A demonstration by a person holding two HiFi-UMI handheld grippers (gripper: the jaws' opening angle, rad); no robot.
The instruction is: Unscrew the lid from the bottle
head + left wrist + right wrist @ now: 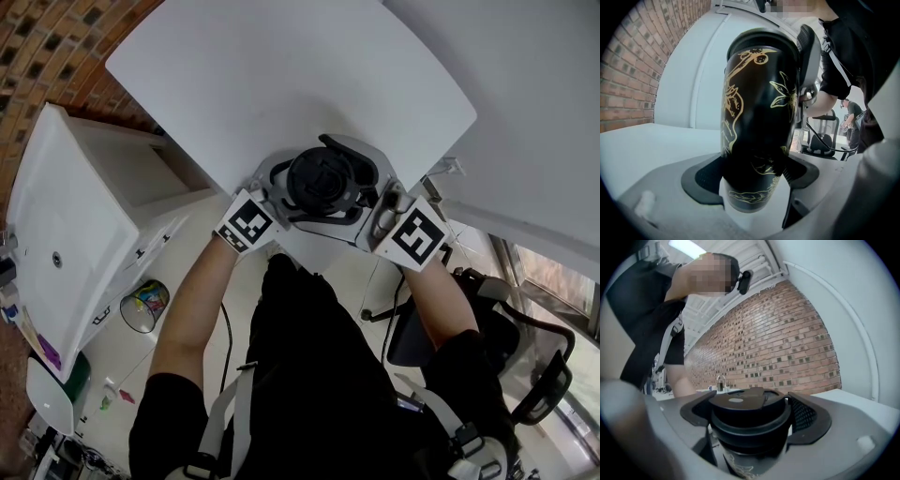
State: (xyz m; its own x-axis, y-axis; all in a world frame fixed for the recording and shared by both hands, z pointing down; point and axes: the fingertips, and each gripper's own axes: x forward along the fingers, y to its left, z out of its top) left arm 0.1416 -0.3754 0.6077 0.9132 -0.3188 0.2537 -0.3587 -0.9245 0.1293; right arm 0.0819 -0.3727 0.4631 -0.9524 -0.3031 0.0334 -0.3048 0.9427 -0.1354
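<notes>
**Both claws on the bottle at the worktop's near edge, lid set up for the turn**

The left claw [754, 176] is closed round the lower body of the black bottle with gold line drawings [759, 103]. The right claw [750, 417] is clamped on its black round screw lid [740, 404]. The bottle stands roughly upright between them at the near edge of the white rounded worktop [281, 75]; I cannot tell whether its base rests there. To do this well, I judge the left should keep the body fixed while the right rolls about the bottle's own axis, without prying sideways. Bare white surface lies ahead. The white cabinet [75, 206] on the left and the black office chair [506, 328] on the right stand well apart, so both wrists have room.
</notes>
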